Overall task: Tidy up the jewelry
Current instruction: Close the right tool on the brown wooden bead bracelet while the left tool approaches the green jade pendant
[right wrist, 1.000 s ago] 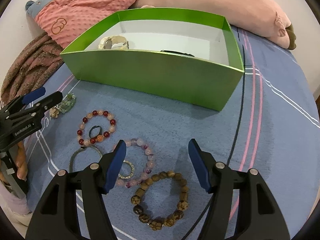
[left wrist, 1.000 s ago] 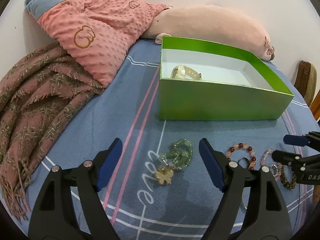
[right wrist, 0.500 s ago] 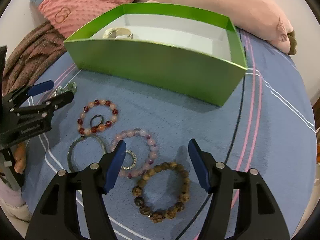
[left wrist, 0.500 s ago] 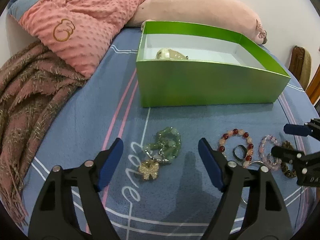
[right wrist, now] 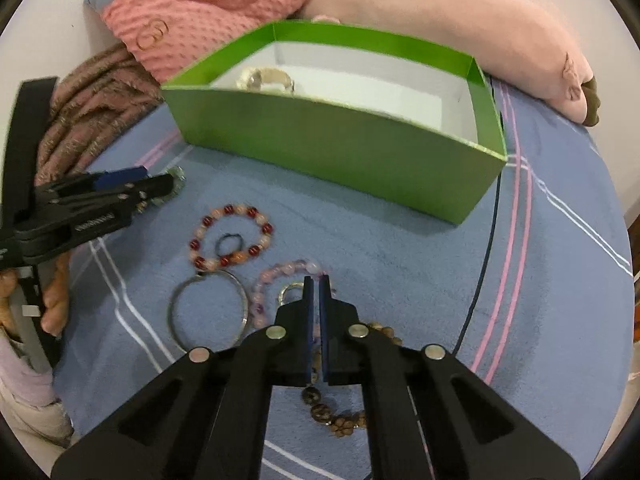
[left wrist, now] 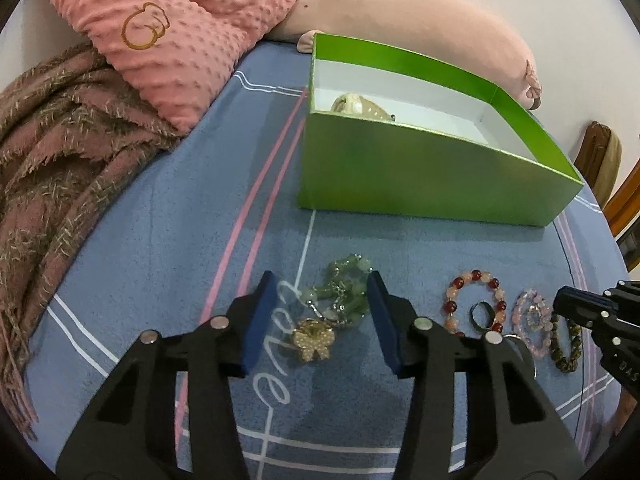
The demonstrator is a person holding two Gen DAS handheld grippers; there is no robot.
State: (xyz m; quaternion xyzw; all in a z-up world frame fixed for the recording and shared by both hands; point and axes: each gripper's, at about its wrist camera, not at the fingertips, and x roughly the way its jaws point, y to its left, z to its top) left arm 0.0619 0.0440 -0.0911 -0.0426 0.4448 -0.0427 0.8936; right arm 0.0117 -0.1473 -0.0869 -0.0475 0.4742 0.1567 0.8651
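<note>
My left gripper (left wrist: 320, 316) is open, its fingers on either side of a green bead bracelet (left wrist: 346, 290) with a gold bow charm (left wrist: 313, 342) on the blue bedspread. My right gripper (right wrist: 317, 280) is shut on the pink bead bracelet (right wrist: 276, 276), at its right side next to a small silver ring (right wrist: 290, 292). A red bead bracelet (right wrist: 232, 240) circles a dark ring (right wrist: 229, 243). A large metal hoop (right wrist: 208, 312) and a brown bead bracelet (right wrist: 340, 412) lie near. The green box (right wrist: 340, 148) holds a pale watch (right wrist: 266, 78).
A pink dotted cushion (left wrist: 180, 36) and a long pink plush (left wrist: 420, 36) lie behind the box. A brown fringed blanket (left wrist: 52, 152) is heaped at the left. A wooden chair (left wrist: 608, 160) stands at the right edge.
My right gripper has closed onto the pink bead bracelet. My left gripper has dropped down and narrowed around the green bracelet.
</note>
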